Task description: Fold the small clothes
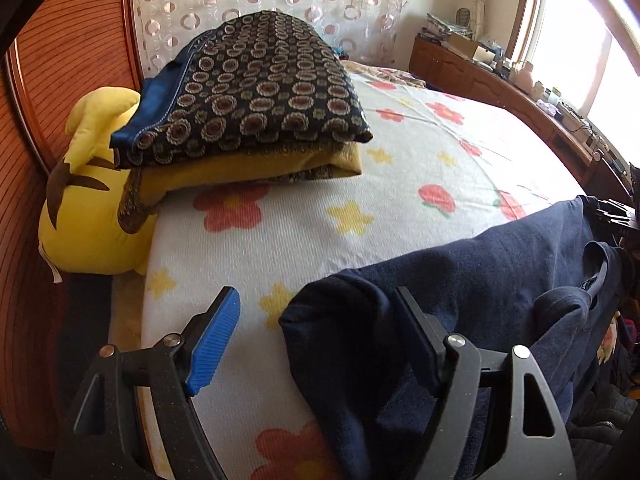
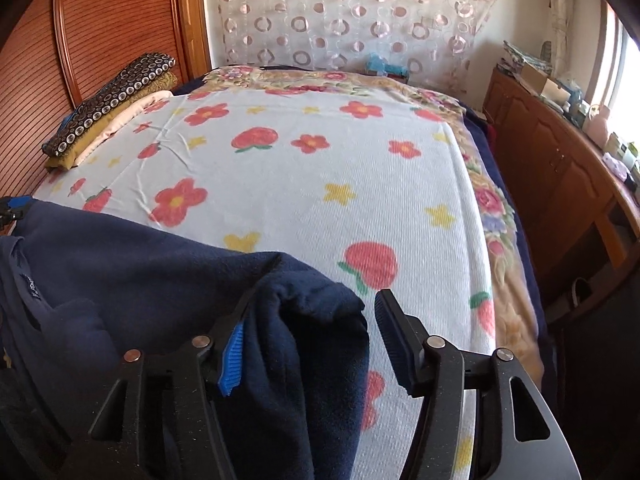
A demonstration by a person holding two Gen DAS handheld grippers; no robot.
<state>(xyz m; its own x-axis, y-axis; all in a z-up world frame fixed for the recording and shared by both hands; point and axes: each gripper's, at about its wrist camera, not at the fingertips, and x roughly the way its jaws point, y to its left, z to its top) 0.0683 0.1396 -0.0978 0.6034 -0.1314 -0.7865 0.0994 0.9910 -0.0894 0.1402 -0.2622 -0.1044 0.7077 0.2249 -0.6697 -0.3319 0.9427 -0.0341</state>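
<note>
Where the floral sheet covers the bed, white with red flowers and yellow stars, a second flowered blanket shows along its right and far edges. Wooden headboard upper left; circle-patterned curtain across the top; wooden cabinets with clutter under a bright window at right. Stack of folded cloth, dark circle print over mustard, upper left in the left wrist view; yellow plush toy beside it. Navy garment lies along the lower edge of both views. Left gripper spread, a garment corner between its fingers, unpinched. Right gripper spread too, navy fabric bunched in the gap against the left pad, the right pad clear of it.
</note>
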